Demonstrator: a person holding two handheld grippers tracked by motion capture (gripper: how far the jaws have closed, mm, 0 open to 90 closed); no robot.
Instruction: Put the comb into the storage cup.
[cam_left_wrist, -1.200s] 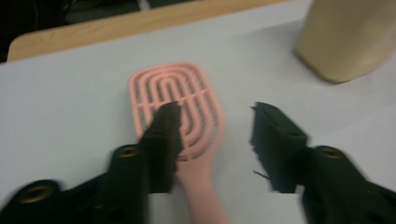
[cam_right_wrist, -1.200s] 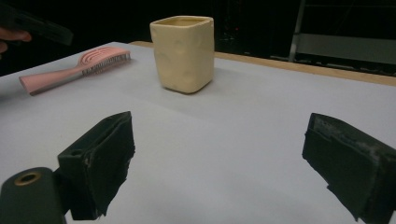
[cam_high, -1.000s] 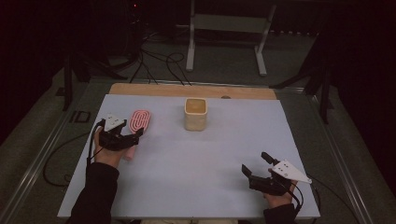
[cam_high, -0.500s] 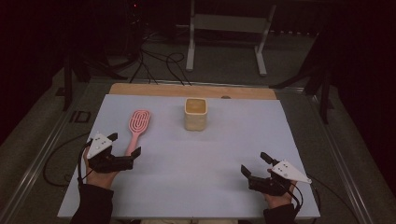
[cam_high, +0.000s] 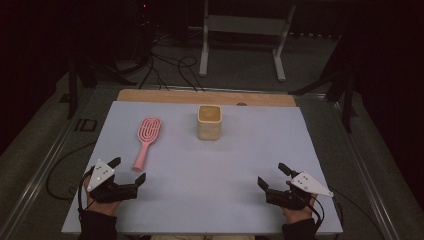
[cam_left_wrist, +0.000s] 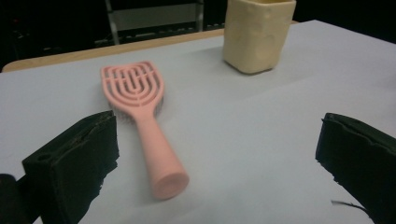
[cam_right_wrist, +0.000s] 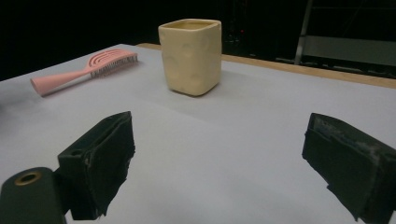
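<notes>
A pink hairbrush (cam_high: 145, 140) lies flat on the white table (cam_high: 225, 165) at the left, its handle pointing toward the near edge. To its right, farther back, stands a pale yellow square cup (cam_high: 209, 121). My left gripper (cam_high: 128, 169) is open just short of the handle's end, with nothing between its jaws. In the left gripper view the brush (cam_left_wrist: 140, 102) lies ahead between the spread jaws, with the cup (cam_left_wrist: 257, 32) beyond. My right gripper (cam_high: 271, 174) is open near the front right edge, holding nothing. Its own view shows the cup (cam_right_wrist: 191, 56) ahead and the brush (cam_right_wrist: 79, 70) at far left.
A wooden strip (cam_high: 205, 97) runs along the table's far edge. Behind the table stand a metal frame (cam_high: 242, 37) and loose cables (cam_high: 165, 65) on the dark floor. Bare table surface lies between the two grippers.
My left gripper has drawn back from the brush's handle toward the near edge, leaving the brush flat on the table. The right gripper has stayed put.
</notes>
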